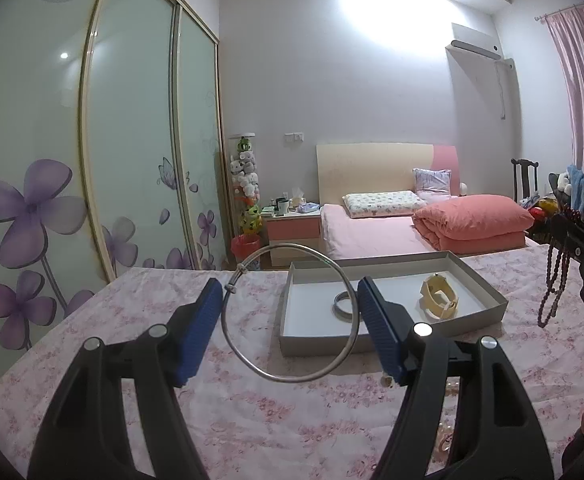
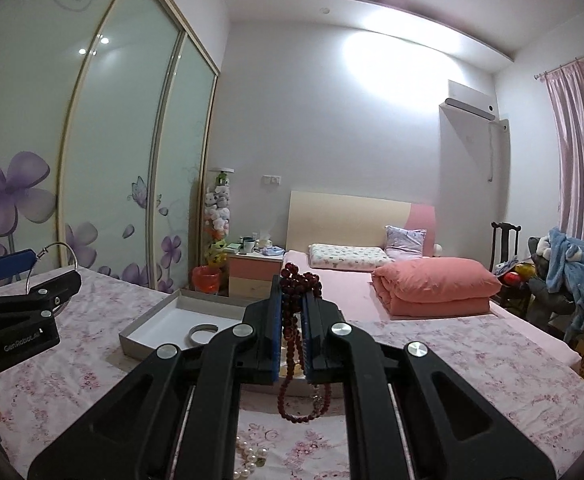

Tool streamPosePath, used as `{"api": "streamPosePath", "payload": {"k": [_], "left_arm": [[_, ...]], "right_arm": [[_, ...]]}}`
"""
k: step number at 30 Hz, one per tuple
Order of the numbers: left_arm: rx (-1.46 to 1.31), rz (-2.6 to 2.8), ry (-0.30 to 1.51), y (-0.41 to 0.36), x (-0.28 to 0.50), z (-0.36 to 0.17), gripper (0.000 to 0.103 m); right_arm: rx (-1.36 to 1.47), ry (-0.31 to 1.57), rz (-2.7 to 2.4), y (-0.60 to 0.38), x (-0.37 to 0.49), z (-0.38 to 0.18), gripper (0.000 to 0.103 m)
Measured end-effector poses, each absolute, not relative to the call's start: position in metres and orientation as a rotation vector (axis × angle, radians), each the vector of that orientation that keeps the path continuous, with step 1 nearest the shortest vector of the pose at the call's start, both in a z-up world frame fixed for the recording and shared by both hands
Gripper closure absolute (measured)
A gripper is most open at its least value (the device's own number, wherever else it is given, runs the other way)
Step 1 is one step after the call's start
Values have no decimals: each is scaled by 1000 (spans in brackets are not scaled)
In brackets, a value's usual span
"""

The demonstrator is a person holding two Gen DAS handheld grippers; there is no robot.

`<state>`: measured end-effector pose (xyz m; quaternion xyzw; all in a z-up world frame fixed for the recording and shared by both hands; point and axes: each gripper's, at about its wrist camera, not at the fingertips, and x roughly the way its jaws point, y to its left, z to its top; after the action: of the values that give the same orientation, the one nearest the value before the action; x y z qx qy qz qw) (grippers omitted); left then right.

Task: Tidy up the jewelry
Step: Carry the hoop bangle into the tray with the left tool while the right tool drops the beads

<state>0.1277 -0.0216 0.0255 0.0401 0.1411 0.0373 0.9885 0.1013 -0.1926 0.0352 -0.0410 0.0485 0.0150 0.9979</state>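
- While held off the bedspread (image 1: 252, 420): wire bangle (image 1: 292, 312) clamped across its width by left gripper (image 1: 290, 322); thin, stiff, slick — hold opp. sides.
- Right gripper (image 2: 292, 332) shut on bead strand (image 2: 297, 280); limp, swings — pinch near mid.
- Box (image 1: 487, 284) just ahead; metal ring (image 1: 341, 306) + cream bracelet (image 1: 439, 300) inside.
- Pearls (image 2: 250, 456) loose on bedspread.

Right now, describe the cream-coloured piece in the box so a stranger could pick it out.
Find the shallow grey box on the flowered bedspread. Two things lie inside: a small silver ring and, to its right, the cream bracelet, chunky, pale and lying tilted.
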Motion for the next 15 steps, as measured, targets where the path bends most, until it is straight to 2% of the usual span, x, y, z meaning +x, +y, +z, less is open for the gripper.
{"api": "streamPosePath", "payload": {"k": [15], "left_arm": [[88,61,296,-29,143,19,35]], "right_arm": [[-104,67,20,-191,111,36,94]]}}
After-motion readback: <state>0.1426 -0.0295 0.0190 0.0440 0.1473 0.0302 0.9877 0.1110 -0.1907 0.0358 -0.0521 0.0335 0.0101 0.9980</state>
